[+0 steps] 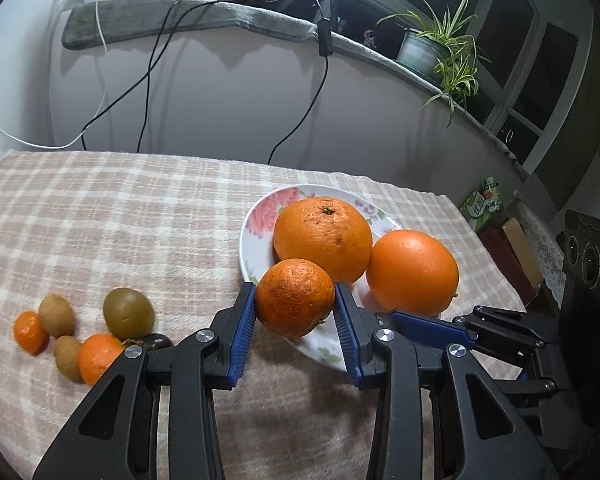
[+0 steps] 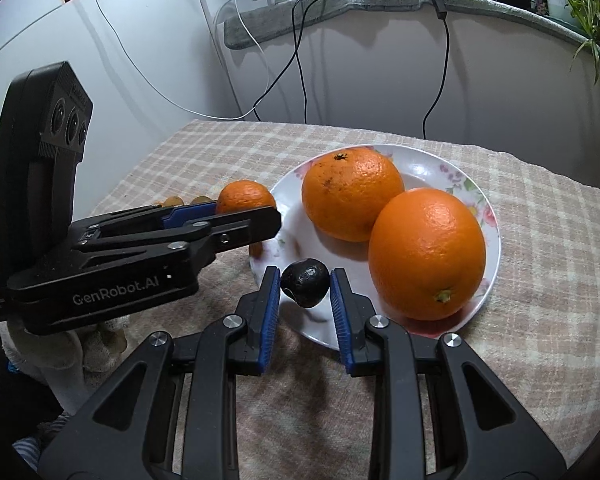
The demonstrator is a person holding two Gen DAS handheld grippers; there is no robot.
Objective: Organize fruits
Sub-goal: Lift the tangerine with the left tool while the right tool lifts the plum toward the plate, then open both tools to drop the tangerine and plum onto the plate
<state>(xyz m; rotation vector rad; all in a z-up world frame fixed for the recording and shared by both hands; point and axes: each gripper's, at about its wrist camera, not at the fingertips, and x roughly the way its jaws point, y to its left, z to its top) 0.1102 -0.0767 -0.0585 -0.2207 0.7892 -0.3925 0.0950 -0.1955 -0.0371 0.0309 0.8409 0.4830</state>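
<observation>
My left gripper (image 1: 295, 308) is shut on a small tangerine (image 1: 295, 298) and holds it over the near left rim of a white floral plate (image 1: 256, 236). Two big oranges (image 1: 323, 238) (image 1: 413, 271) lie on the plate. My right gripper (image 2: 305, 285) is shut on a small dark fruit (image 2: 305, 283), held above the plate's (image 2: 440, 168) near rim beside the oranges (image 2: 352, 192) (image 2: 426, 254). The left gripper (image 2: 266, 224) with its tangerine (image 2: 244, 196) shows at left in the right wrist view. The right gripper's blue finger (image 1: 432, 326) shows in the left wrist view.
On the checked cloth (image 1: 120, 208) at left lie loose fruits: kiwis (image 1: 128, 312) (image 1: 56, 314), small tangerines (image 1: 30, 330) (image 1: 98, 356) and a dark fruit (image 1: 158, 342). Cables hang down the wall behind. A potted plant (image 1: 440, 52) stands on the sill.
</observation>
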